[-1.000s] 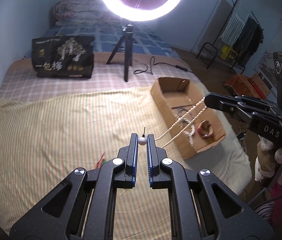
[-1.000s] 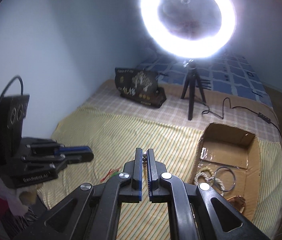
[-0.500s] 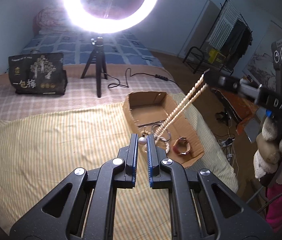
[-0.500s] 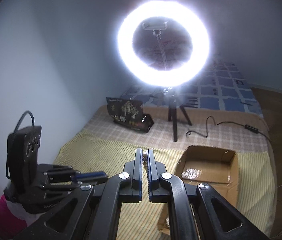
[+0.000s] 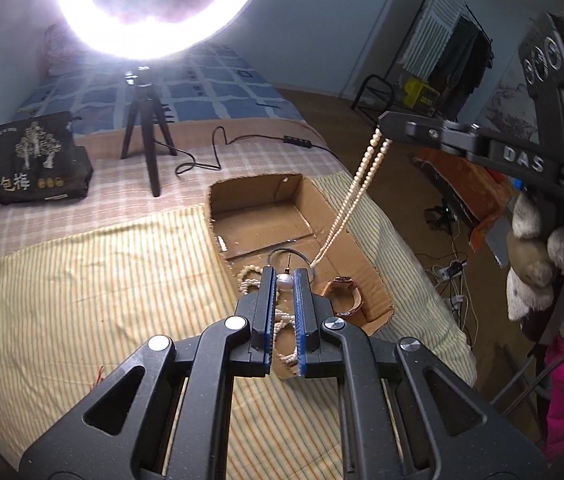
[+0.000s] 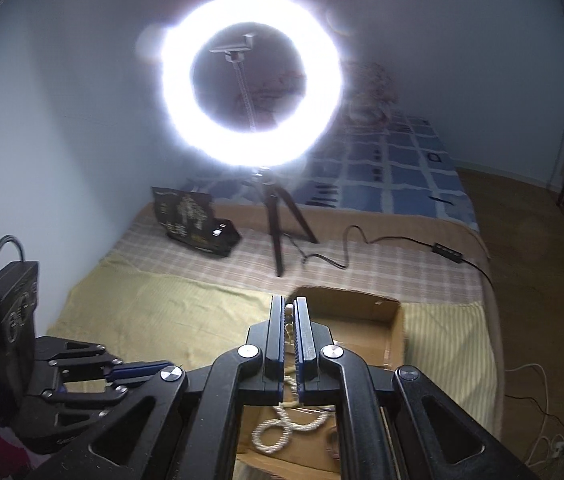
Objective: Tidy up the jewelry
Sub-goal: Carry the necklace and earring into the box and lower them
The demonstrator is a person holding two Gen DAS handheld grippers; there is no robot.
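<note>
A white pearl necklace [image 5: 356, 188] hangs as a doubled strand between my two grippers over an open cardboard box [image 5: 256, 204] on the bed. My left gripper [image 5: 284, 280] is shut on the necklace's large end pearl just above the box. My right gripper [image 6: 290, 312] is shut on the strand and holds it high; it shows at the upper right of the left wrist view [image 5: 386, 126]. The box holds a beaded bracelet [image 5: 248, 278], a thin metal hoop [image 5: 288, 258] and a copper bangle [image 5: 346, 294]. A loop of beads [image 6: 278, 428] lies in the box under my right gripper.
A lit ring light on a black tripod [image 5: 144, 136] stands behind the box, its cable [image 5: 242, 146] trailing right. A black printed bag [image 5: 34, 164] sits at the back left. The box is near the bed's right edge, with floor clutter [image 5: 450, 268] beyond.
Both grippers have moved right over the box, with the necklace between them. The right gripper has risen, so the strand hangs steeper.
</note>
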